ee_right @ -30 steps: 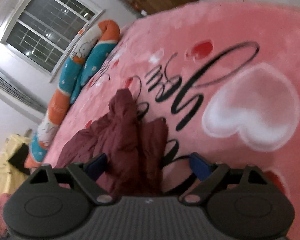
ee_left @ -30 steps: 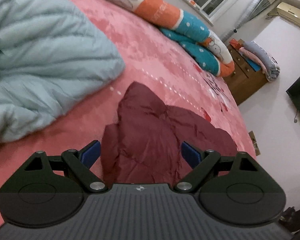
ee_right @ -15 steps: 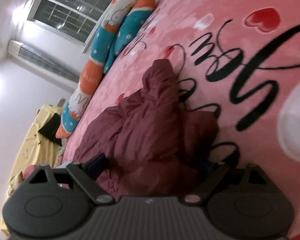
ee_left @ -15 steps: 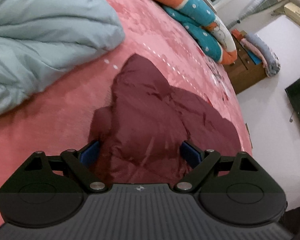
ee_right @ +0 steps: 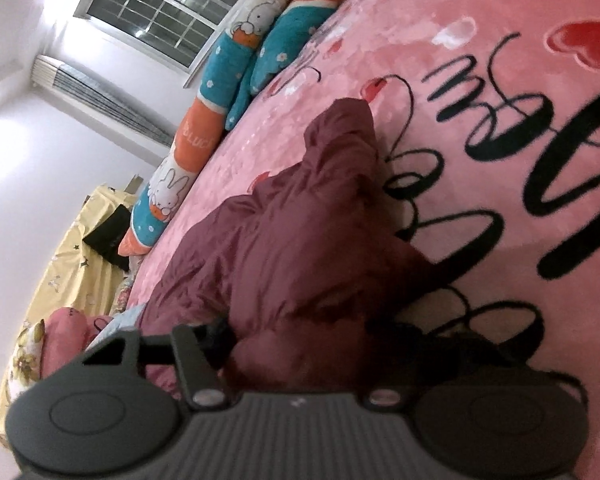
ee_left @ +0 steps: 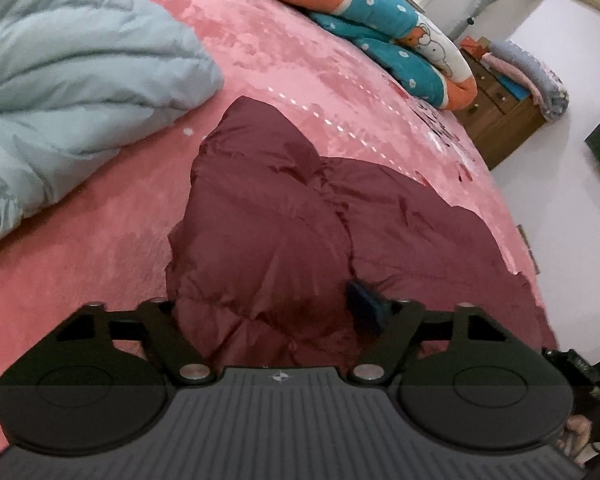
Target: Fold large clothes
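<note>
Left wrist view: a pale blue quilt (ee_left: 72,80) lies off to the gripper's left, on the pink bed (ee_left: 80,256). Straight ahead the maroon jacket (ee_left: 284,220) spreads away from the left gripper (ee_left: 272,304), its pointed end farthest off and its long axis running roughly along the fingers. Fabric bulges up between the fingers; the blue pad (ee_left: 364,300) on the right presses into a crease, the left pad is hidden behind cloth. The jaws stand wide around the bunch, so I judge this gripper not yet clenched on it, though that is hard to be sure of. Beyond, to the right, a long orange-and-teal pillow (ee_left: 380,32) lies at the far edge.

Right wrist view: the same pillow (ee_right: 236,92) sits far left of the right gripper (ee_right: 300,340). The jacket (ee_right: 300,240) rises directly in front, its narrow end pointing away, and its near edge is heaped over the fingers. Both tips are buried, so whether this gripper is clamped or loose cannot be told. To the right is bare bed (ee_right: 500,20) with black script.

Both grippers sit at the jacket's near edge, about equally close; the fold probably carries that edge toward the far point.
</note>
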Demonstrator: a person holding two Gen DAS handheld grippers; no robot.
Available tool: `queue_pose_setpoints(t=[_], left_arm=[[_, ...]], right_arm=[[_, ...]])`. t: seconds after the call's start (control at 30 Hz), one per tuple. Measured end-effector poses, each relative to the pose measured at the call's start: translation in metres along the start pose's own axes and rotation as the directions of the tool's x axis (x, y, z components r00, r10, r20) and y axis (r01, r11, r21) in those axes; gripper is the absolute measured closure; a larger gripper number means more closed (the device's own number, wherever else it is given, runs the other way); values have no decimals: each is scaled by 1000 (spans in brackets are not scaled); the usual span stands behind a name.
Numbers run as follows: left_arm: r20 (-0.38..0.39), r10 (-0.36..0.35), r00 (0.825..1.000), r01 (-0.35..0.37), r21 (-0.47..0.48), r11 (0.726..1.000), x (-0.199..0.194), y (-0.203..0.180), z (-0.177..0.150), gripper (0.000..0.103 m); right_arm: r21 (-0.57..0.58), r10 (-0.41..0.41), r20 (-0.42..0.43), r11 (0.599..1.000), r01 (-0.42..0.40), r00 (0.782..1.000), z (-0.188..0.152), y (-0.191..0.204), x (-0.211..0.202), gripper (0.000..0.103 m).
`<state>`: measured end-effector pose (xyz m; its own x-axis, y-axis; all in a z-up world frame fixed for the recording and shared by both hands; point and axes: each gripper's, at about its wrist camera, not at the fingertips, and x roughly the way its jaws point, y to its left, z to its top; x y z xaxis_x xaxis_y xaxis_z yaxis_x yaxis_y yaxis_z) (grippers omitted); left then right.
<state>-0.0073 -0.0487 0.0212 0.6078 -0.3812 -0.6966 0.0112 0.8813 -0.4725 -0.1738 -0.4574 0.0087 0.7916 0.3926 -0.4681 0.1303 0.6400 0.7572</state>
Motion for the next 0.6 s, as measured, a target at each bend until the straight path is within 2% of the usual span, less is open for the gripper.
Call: queue_pose_setpoints(t=[0.2, 0.33, 0.47, 0.5, 0.6], left_arm=[[38, 68, 997, -71, 95, 993, -1, -37, 5, 57], [66, 68, 996, -77, 148, 986, 1, -66, 11, 66], [91, 23, 996, -42, 212, 976, 13, -105, 20, 70], [92, 6, 996, -27, 231, 973, 18, -117, 22, 70], [99, -55, 994, 22, 304, 952, 36, -163, 28, 70]], right_arm=[[-85, -80, 127, 992, 91, 989, -1, 23, -7, 70], [-133, -149, 241, 974, 184, 959, 0, 37, -15, 78], [-146, -205, 386, 949, 279, 899, 3, 44, -32, 83], [-144, -220, 428, 941, 306, 877, 4, 44, -39, 83], [-107, -268, 553, 916, 386, 789, 9, 42, -59, 84]])
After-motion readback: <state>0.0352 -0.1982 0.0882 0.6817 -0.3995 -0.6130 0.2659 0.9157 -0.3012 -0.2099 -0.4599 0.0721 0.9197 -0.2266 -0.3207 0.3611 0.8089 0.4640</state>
